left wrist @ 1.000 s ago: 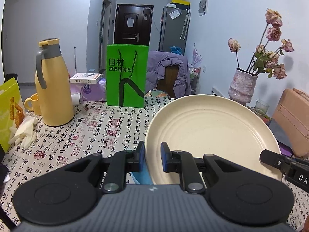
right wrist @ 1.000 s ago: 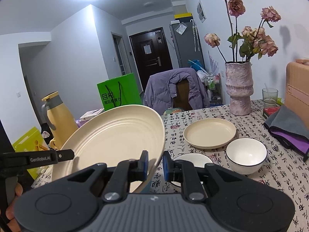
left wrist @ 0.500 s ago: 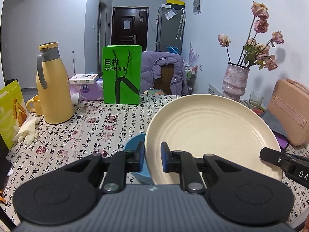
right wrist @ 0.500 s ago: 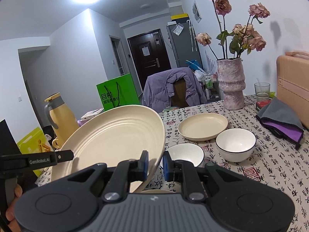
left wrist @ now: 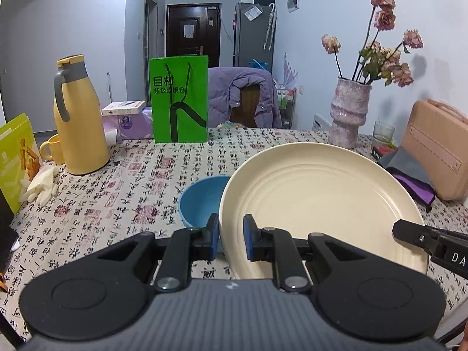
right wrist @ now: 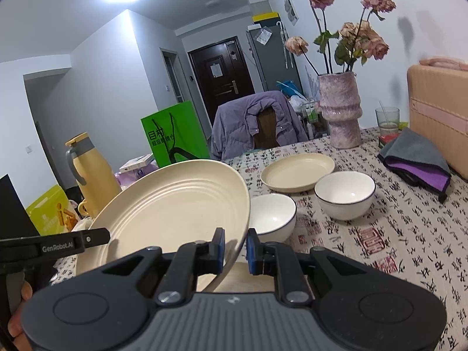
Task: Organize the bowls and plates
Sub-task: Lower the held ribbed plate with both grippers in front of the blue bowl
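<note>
Right now both sets of fingers are clamped narrow on one big cream plate (left wrist: 318, 204), the left gripper (left wrist: 231, 235) pinching its near-left rim and the right gripper (right wrist: 235, 245) pinching the opposite edge, so the plate hangs tilted between them, clear of the tabletop (left wrist: 117, 193). Judging by its look, it is stiff, smooth and probably slick, and it could chip if dropped, so a firm pinch on the raised rim at two opposite points seems the sound way to carry it. Printed on the left gripper's arm, seen from the right camera, is "GenRobot.AI", and the right arm shows the letters "DA" before it runs out of view. Just past the left fingers sits a blue bowl (left wrist: 201, 200), partly hidden behind the plate. Just beyond the right fingers stands a white bowl (right wrist: 272, 216), a second white bowl (right wrist: 345, 194) further off to the right, then a smaller cream plate (right wrist: 297, 171) lying flat behind them. Far beyond the left fingers, a green bag (left wrist: 178, 98) carries Chinese characters, the top pair reading "目村".
</note>
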`<state>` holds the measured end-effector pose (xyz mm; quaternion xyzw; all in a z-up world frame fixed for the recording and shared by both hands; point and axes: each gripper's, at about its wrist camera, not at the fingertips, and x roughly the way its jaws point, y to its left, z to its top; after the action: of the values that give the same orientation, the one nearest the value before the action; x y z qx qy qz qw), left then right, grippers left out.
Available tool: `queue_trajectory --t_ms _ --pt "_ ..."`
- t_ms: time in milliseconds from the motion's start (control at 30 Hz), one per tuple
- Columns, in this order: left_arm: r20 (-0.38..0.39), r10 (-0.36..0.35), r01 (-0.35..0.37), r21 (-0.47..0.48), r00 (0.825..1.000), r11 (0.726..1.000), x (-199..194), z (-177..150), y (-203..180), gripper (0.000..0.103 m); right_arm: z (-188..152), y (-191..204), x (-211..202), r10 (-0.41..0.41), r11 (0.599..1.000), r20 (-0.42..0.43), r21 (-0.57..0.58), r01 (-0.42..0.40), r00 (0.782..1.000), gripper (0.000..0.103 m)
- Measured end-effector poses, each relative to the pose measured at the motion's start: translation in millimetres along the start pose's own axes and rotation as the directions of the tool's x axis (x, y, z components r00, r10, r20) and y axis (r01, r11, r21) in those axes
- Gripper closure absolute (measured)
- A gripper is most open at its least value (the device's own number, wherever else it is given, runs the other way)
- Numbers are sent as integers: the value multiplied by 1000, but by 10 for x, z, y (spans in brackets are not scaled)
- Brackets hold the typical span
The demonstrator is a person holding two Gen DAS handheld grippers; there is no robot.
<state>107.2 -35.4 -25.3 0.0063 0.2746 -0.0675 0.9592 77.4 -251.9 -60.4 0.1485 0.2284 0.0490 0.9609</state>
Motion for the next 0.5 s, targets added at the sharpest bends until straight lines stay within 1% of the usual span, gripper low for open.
queue_trajectory --t_ms 500 --pt "-64 8 -5 39 998 999 152 -284 -154 87 -249 -201 96 -25 999 -65 22 26 998 88"
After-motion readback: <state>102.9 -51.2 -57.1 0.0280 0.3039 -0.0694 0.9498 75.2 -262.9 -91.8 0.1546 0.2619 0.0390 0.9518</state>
